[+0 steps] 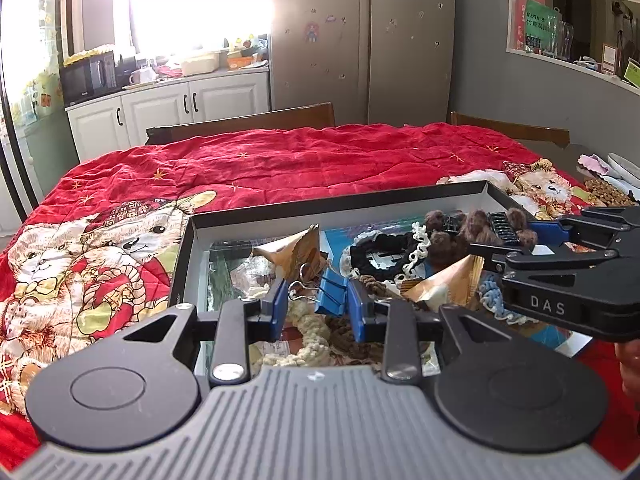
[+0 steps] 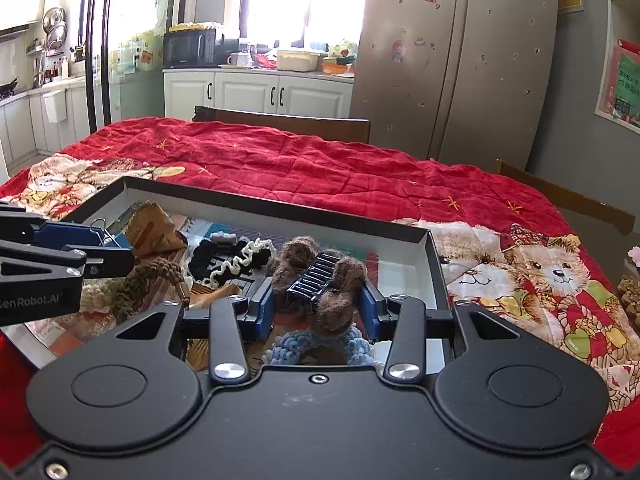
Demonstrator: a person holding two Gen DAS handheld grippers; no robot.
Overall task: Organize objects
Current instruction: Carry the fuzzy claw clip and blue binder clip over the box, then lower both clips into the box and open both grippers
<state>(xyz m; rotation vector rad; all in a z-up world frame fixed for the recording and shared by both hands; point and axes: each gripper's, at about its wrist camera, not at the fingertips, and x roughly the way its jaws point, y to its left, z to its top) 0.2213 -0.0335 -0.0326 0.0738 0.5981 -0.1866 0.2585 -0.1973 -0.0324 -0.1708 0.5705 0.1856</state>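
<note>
Right now my left tool (image 1: 320, 304) is clamped on a blue binder clip (image 1: 330, 290), its blue pads pressing the clip's sides while the wire handles (image 1: 300, 288) stick out toward the left. My right tool (image 2: 318, 300) is closed around a black claw hair clip covered in brown fuzzy pom-poms (image 2: 324, 284), with the pads squeezing the fluff on both sides.

Both tools hang over a shallow black box (image 1: 320, 205) with a pale inner wall, which sits on the tabletop under a red quilted cloth (image 1: 280, 160) printed with teddy bears. From the left wrist view, my right tool (image 1: 516, 236) reaches in from the right side, and the fuzzy clip (image 1: 480, 224) sits toward the box's far right part. From the right wrist view, my left tool (image 2: 108, 246) comes in from the left, over the box's left part.

Inside the box lie several other things: a black scrunchie with a cream lace trim (image 2: 236, 260), a light blue knitted scrunchie (image 2: 320, 346) just below the fuzzy clip, a cream knitted scrunchie (image 1: 304, 336) below the binder clip, a brown knitted piece (image 2: 148, 280), and crumpled brown paper wrappers (image 1: 296, 254). Printed sheets line the box's floor.

Wooden chair backs (image 1: 240, 122) stand at the far side of the tabletop.
</note>
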